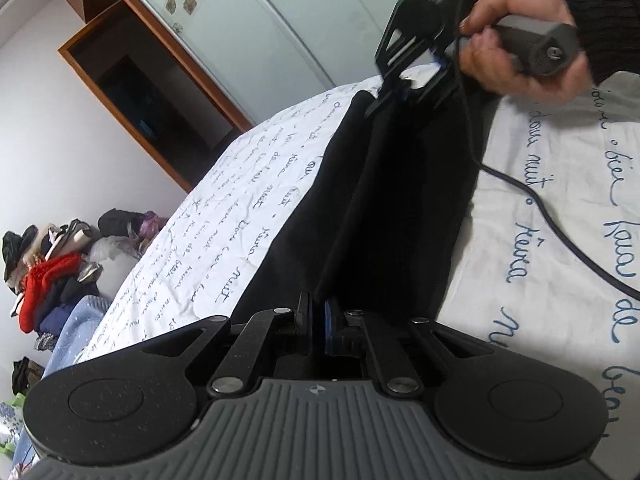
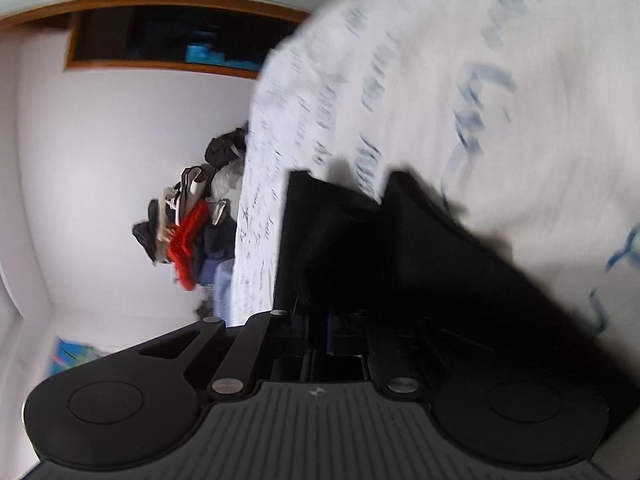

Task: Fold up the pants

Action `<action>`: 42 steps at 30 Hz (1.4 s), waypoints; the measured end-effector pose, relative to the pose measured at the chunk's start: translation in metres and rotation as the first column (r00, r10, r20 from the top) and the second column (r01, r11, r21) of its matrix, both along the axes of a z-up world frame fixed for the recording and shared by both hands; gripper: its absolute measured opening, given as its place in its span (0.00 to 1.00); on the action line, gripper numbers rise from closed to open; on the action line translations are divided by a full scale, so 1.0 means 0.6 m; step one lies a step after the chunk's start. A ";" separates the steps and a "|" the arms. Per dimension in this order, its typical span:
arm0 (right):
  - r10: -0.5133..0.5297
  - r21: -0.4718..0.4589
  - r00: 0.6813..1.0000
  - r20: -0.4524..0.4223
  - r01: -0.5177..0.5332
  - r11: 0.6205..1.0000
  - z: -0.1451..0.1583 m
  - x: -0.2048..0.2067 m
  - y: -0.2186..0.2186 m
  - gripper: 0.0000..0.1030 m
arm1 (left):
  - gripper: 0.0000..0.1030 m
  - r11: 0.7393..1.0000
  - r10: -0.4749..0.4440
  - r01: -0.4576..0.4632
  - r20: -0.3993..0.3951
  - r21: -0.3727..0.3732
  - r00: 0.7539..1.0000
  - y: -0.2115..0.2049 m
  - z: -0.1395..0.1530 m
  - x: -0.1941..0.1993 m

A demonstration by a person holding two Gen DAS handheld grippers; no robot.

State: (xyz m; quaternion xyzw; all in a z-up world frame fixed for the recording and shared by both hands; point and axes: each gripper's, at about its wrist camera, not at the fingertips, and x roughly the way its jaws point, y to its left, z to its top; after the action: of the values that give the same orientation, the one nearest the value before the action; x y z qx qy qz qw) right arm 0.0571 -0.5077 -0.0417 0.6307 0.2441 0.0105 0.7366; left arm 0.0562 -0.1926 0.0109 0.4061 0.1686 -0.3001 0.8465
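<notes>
The black pants [image 1: 384, 208] hang stretched between my two grippers above the bed. My left gripper [image 1: 320, 312] is shut on one end of the pants. In the left wrist view my right gripper [image 1: 404, 88] is at the far end, shut on the other end, with a hand on its handle. In the blurred right wrist view my right gripper [image 2: 320, 320] is shut on the pants [image 2: 384, 256], whose dark folds hang over the bed.
The bed has a white cover [image 1: 248, 216] with blue handwriting. A black cable [image 1: 532, 204] trails across it. A pile of clothes [image 1: 52, 272] lies by the wall. A wooden wardrobe [image 1: 132, 80] stands behind the bed.
</notes>
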 end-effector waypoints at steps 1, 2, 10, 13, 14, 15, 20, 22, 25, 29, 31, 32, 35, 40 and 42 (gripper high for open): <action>-0.006 -0.040 1.000 0.019 0.007 0.999 0.012 -0.007 0.001 0.04 | 0.09 1.000 0.004 -0.004 0.000 -0.007 1.000 0.001 0.002 0.000; -0.010 -0.073 0.999 0.033 0.012 0.997 0.024 -0.015 0.001 0.04 | 0.09 1.000 0.006 -0.006 -0.003 -0.016 1.000 0.002 0.004 -0.002; -0.044 -0.129 0.999 0.001 0.044 0.991 0.024 -0.129 -0.015 0.04 | 0.10 0.998 -0.030 0.022 -0.160 -0.053 0.987 0.010 0.008 -0.006; -0.073 -0.087 0.995 -0.061 0.068 0.994 -0.034 -0.151 -0.023 0.03 | 0.10 0.999 -0.030 0.025 -0.172 -0.030 0.985 0.005 -0.011 -0.009; -0.088 -0.069 0.995 -0.042 0.085 0.994 -0.038 -0.155 -0.025 0.03 | 0.09 0.999 -0.034 0.029 -0.163 -0.035 0.986 0.005 -0.007 -0.011; -0.093 -0.084 0.995 -0.029 0.090 0.992 -0.032 -0.153 -0.023 0.03 | 0.09 0.999 -0.037 0.030 -0.153 -0.045 0.988 0.005 0.001 -0.012; -0.068 -0.126 0.994 0.089 0.079 0.989 0.015 -0.137 -0.019 0.03 | 0.10 0.994 -0.047 0.030 -0.168 -0.101 0.985 0.011 0.030 -0.013; -0.065 -0.155 0.996 0.065 0.074 0.985 0.012 -0.131 -0.021 0.04 | 0.17 0.998 -0.036 0.024 -0.192 -0.064 0.981 0.007 0.003 -0.007; -0.052 -0.207 0.994 -0.095 0.031 0.978 -0.038 -0.114 -0.035 0.05 | 0.24 0.998 -0.025 0.015 -0.208 -0.054 0.978 0.004 -0.027 -0.007; -0.085 -0.101 0.994 -0.061 0.078 0.992 -0.059 -0.133 -0.052 0.07 | 0.36 0.994 -0.060 0.037 -0.235 -0.102 0.970 0.025 0.001 -0.025; -0.141 -0.131 0.989 -0.049 0.133 0.982 -0.049 -0.150 -0.057 0.11 | 0.41 0.988 -0.065 0.029 -0.245 -0.149 0.967 0.050 0.015 -0.033; -0.153 -0.125 0.987 -0.046 0.146 0.981 -0.047 -0.156 -0.060 0.11 | 0.41 0.985 -0.062 0.018 -0.252 -0.174 0.966 0.063 0.021 -0.037; -0.101 -0.048 0.994 -0.043 0.099 0.994 -0.057 -0.160 -0.051 0.11 | 0.41 0.962 -0.047 -0.037 -0.298 -0.270 0.953 0.096 0.038 -0.042; -0.077 -0.070 0.983 -0.166 0.066 0.995 -0.069 -0.145 -0.015 0.12 | 0.43 0.912 0.028 -0.146 -0.295 -0.384 0.955 0.139 0.064 -0.049; -0.082 -0.054 0.983 -0.163 0.074 0.996 -0.066 -0.134 -0.013 0.12 | 0.43 0.908 0.061 -0.180 -0.305 -0.378 0.950 0.147 0.063 -0.045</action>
State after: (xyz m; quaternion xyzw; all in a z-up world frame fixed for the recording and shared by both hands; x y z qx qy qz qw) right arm -0.0234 -0.5157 -0.0815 0.6207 0.2796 -0.0763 0.7285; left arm 0.0292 -0.1047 0.0489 0.1651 0.2492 -0.3304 0.8952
